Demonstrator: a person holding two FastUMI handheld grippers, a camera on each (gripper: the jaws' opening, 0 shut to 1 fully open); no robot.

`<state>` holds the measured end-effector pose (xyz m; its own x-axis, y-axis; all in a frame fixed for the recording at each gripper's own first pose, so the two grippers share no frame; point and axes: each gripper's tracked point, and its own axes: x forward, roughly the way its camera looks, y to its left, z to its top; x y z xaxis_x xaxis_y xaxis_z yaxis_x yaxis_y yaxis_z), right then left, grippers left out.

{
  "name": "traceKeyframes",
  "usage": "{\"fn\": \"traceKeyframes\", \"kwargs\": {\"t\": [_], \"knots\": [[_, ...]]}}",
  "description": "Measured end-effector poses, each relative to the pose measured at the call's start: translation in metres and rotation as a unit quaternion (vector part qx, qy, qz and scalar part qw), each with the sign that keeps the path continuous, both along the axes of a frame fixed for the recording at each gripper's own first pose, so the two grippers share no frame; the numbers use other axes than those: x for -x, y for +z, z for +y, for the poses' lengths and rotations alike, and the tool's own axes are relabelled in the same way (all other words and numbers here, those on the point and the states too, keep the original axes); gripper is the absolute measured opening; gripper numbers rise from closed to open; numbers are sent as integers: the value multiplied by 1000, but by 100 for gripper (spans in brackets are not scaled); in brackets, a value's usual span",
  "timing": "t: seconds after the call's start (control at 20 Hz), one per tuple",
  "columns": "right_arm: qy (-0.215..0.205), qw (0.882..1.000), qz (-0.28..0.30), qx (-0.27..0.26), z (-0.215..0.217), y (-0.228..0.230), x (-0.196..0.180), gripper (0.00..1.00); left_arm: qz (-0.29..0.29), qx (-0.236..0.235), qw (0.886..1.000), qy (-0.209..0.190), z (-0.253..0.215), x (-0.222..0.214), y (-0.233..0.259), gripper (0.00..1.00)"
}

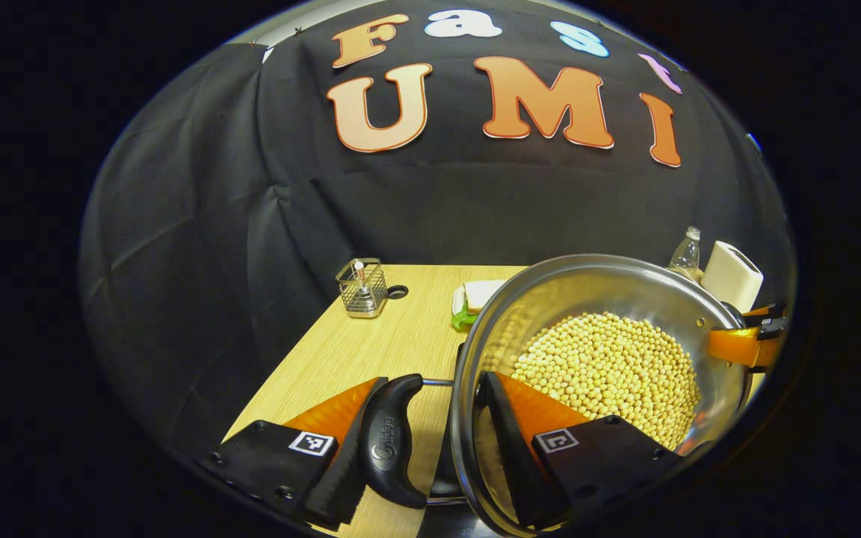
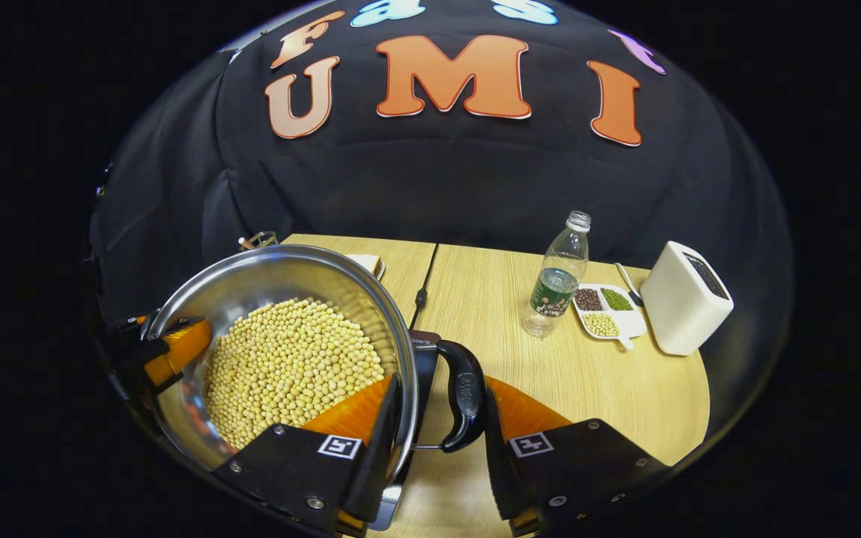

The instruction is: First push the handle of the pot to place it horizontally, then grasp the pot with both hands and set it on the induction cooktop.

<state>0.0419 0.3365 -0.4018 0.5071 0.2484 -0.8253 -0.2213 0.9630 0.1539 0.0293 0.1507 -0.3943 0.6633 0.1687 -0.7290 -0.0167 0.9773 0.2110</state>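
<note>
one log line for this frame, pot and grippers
pot: soybeans inside, over cooktop | left gripper: straddling rim and handle | right gripper: same

The pot [image 2: 251,280] is gleaming in shiny silver steel, and the beans [image 2: 288,362] inside are showing a pale yellow, pebbled heap. Its side handle [image 2: 468,392] is glinting glossy black. The table [image 2: 490,299] is glowing in light wood with a fine straight grain. The bottle [image 2: 557,280] is standing clear with a dark green label band and a pale cap. The little tray [image 2: 628,321] is showing white, holding dark brown, green and pale yellow portions. The box [image 2: 684,310] is sitting off-white with a dark top panel. The wire basket [image 1: 362,285] is shining silver.
</note>
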Motion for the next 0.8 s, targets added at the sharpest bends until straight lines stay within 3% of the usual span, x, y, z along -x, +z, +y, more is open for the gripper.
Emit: {"fn": "traceKeyframes", "kwargs": {"t": [0.05,0.25,0.35,0.4,0.75,0.8], "knots": [[-2,1000,0,1,0,-1,0,53,1,1,1000,-2,0,-1,-3,86],[2,1000,4,10,6,-11,-2,58,7,9,1000,-2,4,-3,-17,83],[3,1000,10,12,9,-18,-2,53,13,12,1000,2,7,-2,-25,83],[4,1000,12,11,12,-21,-2,58,16,13,1000,2,9,0,-29,83],[7,1000,14,23,15,-31,-4,58,22,28,999,2,14,-1,-48,83],[9,1000,14,25,15,-32,-3,53,22,30,999,2,14,-2,-50,80]]}}
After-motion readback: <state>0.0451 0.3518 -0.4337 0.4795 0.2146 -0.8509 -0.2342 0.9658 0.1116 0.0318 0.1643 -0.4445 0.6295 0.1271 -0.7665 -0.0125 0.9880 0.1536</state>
